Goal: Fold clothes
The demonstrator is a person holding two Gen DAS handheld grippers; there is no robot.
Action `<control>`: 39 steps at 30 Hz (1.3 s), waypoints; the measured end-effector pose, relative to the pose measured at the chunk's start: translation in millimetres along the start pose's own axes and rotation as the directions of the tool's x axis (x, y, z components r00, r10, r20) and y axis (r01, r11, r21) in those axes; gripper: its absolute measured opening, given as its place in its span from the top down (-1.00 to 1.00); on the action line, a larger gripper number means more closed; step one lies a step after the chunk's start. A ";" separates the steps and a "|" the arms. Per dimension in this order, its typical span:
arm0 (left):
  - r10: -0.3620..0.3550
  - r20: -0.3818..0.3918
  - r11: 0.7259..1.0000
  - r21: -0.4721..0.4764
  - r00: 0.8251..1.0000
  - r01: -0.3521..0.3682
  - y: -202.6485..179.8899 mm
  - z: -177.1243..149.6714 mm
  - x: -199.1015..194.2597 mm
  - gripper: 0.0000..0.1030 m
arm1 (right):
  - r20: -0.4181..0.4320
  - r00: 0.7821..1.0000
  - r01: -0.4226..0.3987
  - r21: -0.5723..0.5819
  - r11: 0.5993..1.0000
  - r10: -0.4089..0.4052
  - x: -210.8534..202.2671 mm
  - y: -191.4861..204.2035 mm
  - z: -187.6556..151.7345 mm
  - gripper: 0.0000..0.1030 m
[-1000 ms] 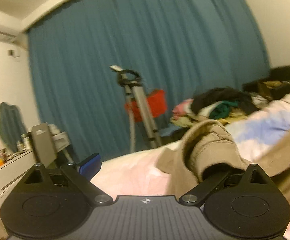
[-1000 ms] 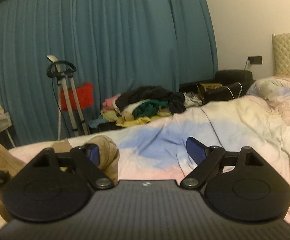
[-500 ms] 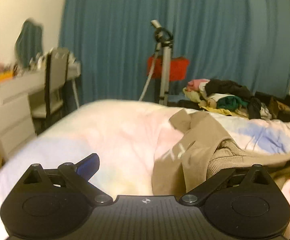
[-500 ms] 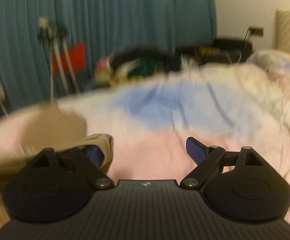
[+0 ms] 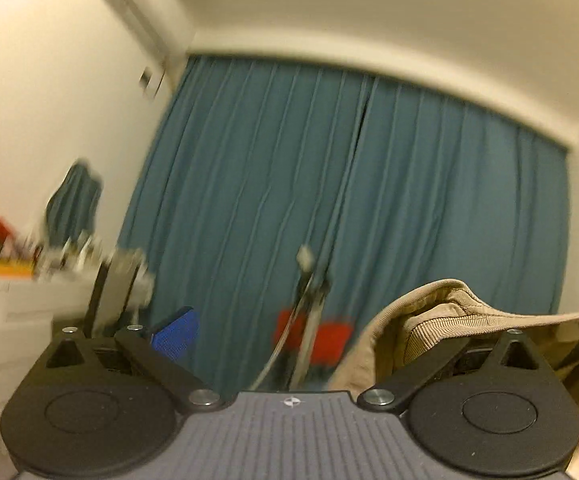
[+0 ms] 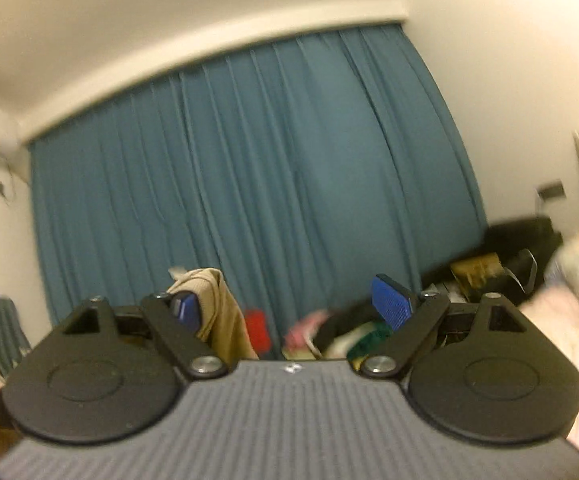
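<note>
A tan garment with a ribbed cuff (image 5: 441, 328) hangs over the right finger of my left gripper (image 5: 309, 332), whose jaws stand wide apart; the blue left pad (image 5: 175, 334) is bare. In the right wrist view the same tan cloth (image 6: 219, 312) drapes over the left blue pad (image 6: 187, 312) of my right gripper (image 6: 289, 308), whose jaws are also apart; the right pad (image 6: 391, 306) is bare. Both grippers are raised and tilted up toward the curtain.
A teal curtain (image 5: 329, 200) fills the far wall. A tripod stand (image 5: 305, 320) with a red object (image 5: 317, 340) stands before it. White drawers (image 5: 9, 320) are at the left. A clothes pile (image 6: 341, 336) and pale bedding (image 6: 569, 320) lie at the right.
Both grippers have swung upward from the bed, lifting the tan garment with them; the bed surface has dropped out of the left wrist view.
</note>
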State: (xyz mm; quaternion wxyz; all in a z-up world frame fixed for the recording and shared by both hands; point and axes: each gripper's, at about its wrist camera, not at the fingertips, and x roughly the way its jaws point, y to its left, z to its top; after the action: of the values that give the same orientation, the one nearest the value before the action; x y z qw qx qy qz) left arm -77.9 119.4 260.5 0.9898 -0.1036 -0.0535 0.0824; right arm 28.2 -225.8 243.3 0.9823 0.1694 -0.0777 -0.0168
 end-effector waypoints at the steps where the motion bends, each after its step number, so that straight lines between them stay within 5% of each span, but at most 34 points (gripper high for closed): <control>1: -0.022 0.027 1.000 -0.010 0.999 0.022 0.7 19.9 -5.2 -1.00 | 0.017 1.000 -0.017 0.003 1.000 0.017 -5.9 4.1 19.1 -0.68; 5: -0.101 0.103 0.993 -0.043 0.989 0.106 2.4 85.3 -18.2 -1.00 | 0.073 0.995 -0.068 -0.024 0.997 0.070 -24.8 19.4 80.5 -0.68; 10: -0.179 0.089 0.978 -0.090 0.980 0.187 6.5 131.1 -6.7 -1.00 | 0.081 0.991 -0.106 -0.059 0.993 0.111 -28.7 29.1 124.4 -0.69; 16: -0.219 -0.015 0.969 -0.124 0.976 0.215 -4.0 129.4 70.3 -1.00 | 0.037 0.999 -0.026 -0.126 0.992 0.031 15.5 35.2 125.7 -0.71; 21: -0.183 -0.109 0.980 -0.096 0.977 0.173 -22.8 84.2 192.8 -1.00 | -0.047 0.996 0.070 -0.174 0.982 -0.079 113.3 16.6 87.2 -0.71; 28: -0.088 -0.295 0.996 0.005 0.951 0.094 -50.2 -74.6 387.7 -1.00 | -0.208 0.959 0.143 -0.224 0.964 -0.191 298.9 -35.2 -57.8 -0.70; 31: -0.040 -0.395 0.998 0.033 0.918 0.057 -52.2 -154.6 471.2 -1.00 | -0.290 0.930 0.159 -0.241 0.957 -0.227 374.3 -73.4 -133.0 -0.70; 34: -0.003 -0.522 0.999 0.041 0.853 0.028 -47.5 -244.4 553.2 -1.00 | -0.393 0.886 0.168 -0.225 0.960 -0.248 430.0 -101.2 -209.2 -0.70; 36: 0.017 -0.603 0.999 0.042 0.797 0.011 -39.5 -305.6 582.7 -1.00 | -0.465 0.845 0.163 -0.248 0.955 -0.265 457.2 -107.8 -256.9 -0.70; 39: 0.018 -0.734 0.999 0.040 0.678 0.017 -23.6 -378.1 633.3 -0.95 | -0.585 0.760 0.131 -0.289 0.948 -0.283 489.5 -119.5 -321.8 -0.70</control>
State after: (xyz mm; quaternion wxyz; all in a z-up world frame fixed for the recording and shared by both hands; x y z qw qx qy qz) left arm 593.4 132.7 -46.0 0.9302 -0.1061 0.3497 0.0353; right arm 561.7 -261.1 -24.2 0.9577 0.0582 0.2707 -0.0784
